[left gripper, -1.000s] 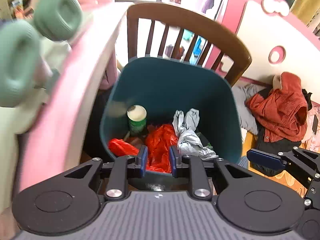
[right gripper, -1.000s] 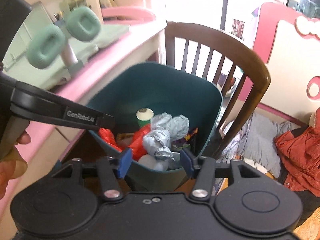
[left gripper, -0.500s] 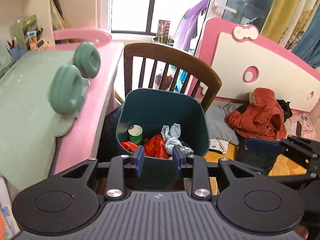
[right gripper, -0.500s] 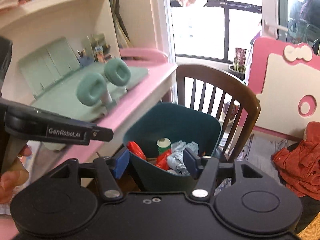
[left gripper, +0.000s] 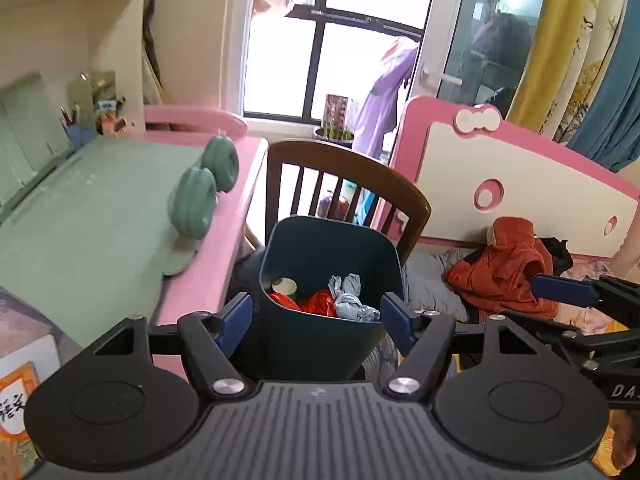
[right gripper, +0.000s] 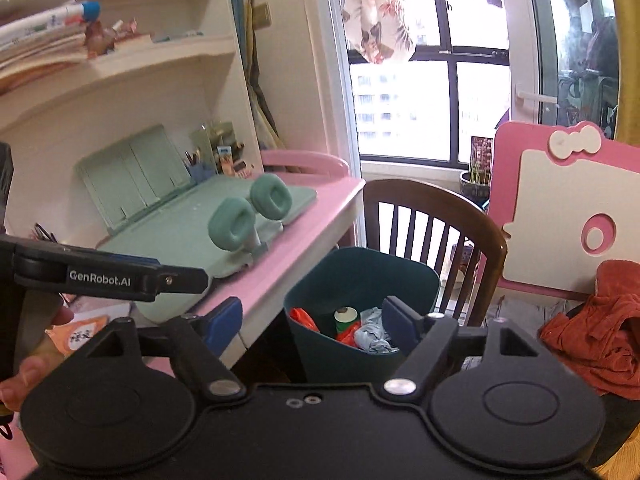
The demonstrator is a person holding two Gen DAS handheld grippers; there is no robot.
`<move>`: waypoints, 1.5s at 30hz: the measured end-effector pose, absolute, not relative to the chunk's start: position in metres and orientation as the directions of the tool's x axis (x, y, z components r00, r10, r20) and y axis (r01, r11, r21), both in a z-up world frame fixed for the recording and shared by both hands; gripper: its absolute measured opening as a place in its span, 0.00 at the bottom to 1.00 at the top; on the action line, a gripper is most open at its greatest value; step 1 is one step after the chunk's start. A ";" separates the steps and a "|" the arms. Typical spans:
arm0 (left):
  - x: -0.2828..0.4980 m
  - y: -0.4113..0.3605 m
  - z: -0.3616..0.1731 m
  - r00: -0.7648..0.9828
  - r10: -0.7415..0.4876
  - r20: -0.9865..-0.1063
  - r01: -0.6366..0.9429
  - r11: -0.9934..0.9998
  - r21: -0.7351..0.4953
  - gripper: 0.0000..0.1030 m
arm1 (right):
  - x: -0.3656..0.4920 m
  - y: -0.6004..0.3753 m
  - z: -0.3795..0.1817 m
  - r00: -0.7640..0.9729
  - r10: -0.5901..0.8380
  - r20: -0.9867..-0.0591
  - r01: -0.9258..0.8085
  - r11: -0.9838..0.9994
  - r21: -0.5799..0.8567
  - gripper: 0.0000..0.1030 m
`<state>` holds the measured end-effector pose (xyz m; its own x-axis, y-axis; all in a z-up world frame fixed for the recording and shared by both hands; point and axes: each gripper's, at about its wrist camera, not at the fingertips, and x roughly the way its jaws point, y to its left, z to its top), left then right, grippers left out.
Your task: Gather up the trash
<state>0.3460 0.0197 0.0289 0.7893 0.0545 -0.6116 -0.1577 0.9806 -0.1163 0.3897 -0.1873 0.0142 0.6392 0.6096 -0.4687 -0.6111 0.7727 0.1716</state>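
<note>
Hovering: both hand-held grippers hang above and on the near side of the teal bin (left gripper: 332, 344), each pointed down toward it with nothing between its jaws.
Step in hand: judged from the empty jaws and the filled bin, a drop looks finished and the search for the next piece of trash is about to begin.
Table, far left: the pink table (left gripper: 224, 264) carries a green mat and a pair of green headphones on a stand (right gripper: 250, 216); no loose trash can be made out on it.
Left hand-held gripper (left gripper: 316, 320): its jaws are opening, already well apart, and the blue pads (left gripper: 236, 316) touch nothing; the bin only appears between them because it lies beyond.
Trash, centre: the bin stands on the floor just right of the table and in front of a brown wooden chair (left gripper: 348, 188). Inside lie a green cup (left gripper: 285, 286), a red plastic bag (left gripper: 316, 302) and a crumpled grey wad (left gripper: 350, 298).
Right hand-held gripper (right gripper: 312, 320): its jaws are also opening, wider than the left pair, and they grip nothing.
Right side: an orange garment (left gripper: 508, 268) lies heaped on the bed below the pink headboard; it reads as clothing, not trash.
Next move: it calls for finding what trash remains, then bringing one open hand-held gripper down around it; nothing obvious shows from here.
Risk: a careless swing back toward the table could clip the headphone stand.
</note>
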 end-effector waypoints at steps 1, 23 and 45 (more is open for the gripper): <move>0.340 0.018 0.031 0.796 0.063 -0.602 -0.160 0.981 -0.108 0.74 | 0.385 -0.189 0.016 0.641 0.612 -0.464 -0.612 0.772 0.173 0.80; 0.276 0.000 0.059 0.846 0.064 -0.529 -0.158 0.978 -0.134 0.96 | 0.340 -0.209 0.029 0.651 0.647 -0.398 -0.633 0.752 0.187 1.00; 0.270 -0.015 0.076 0.844 0.147 -0.515 -0.234 0.966 -0.108 0.96 | 0.347 -0.218 0.052 0.601 0.696 -0.394 -0.694 0.698 0.176 1.00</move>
